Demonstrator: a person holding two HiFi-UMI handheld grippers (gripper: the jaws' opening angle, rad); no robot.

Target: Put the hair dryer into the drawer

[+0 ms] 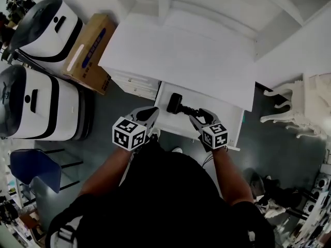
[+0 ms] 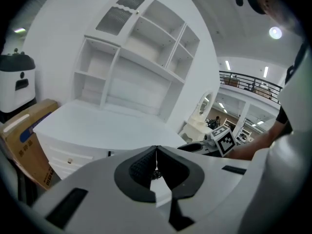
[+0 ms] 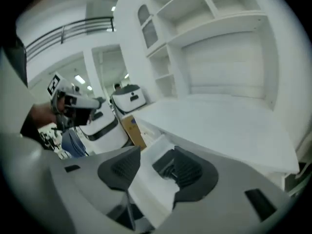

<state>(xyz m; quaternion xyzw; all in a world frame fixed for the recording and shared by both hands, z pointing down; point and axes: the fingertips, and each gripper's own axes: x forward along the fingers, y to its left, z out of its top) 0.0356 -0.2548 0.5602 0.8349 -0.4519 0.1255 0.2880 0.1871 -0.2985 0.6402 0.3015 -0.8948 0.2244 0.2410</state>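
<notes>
The black hair dryer (image 1: 176, 105) lies inside the open white drawer (image 1: 220, 113) under the desk top (image 1: 181, 56). My right gripper (image 1: 200, 117) hovers over the drawer's front right, just right of the dryer's handle, and its jaws stand open with nothing between them. In the right gripper view, my right gripper (image 3: 155, 152) looks down into the drawer, and part of the hair dryer (image 3: 165, 165) shows beyond the gap. My left gripper (image 1: 151, 112) is at the drawer's front left corner, its jaws shut and empty. The left gripper (image 2: 156, 149) faces the desk in its own view.
A white shelf unit (image 2: 141, 62) rises at the back of the desk. To the left are a cardboard box (image 1: 90, 50) and two white-and-black machines (image 1: 46, 27) (image 1: 36, 102). A blue chair (image 1: 33, 169) sits lower left. Ornate white furniture (image 1: 300, 107) stands to the right.
</notes>
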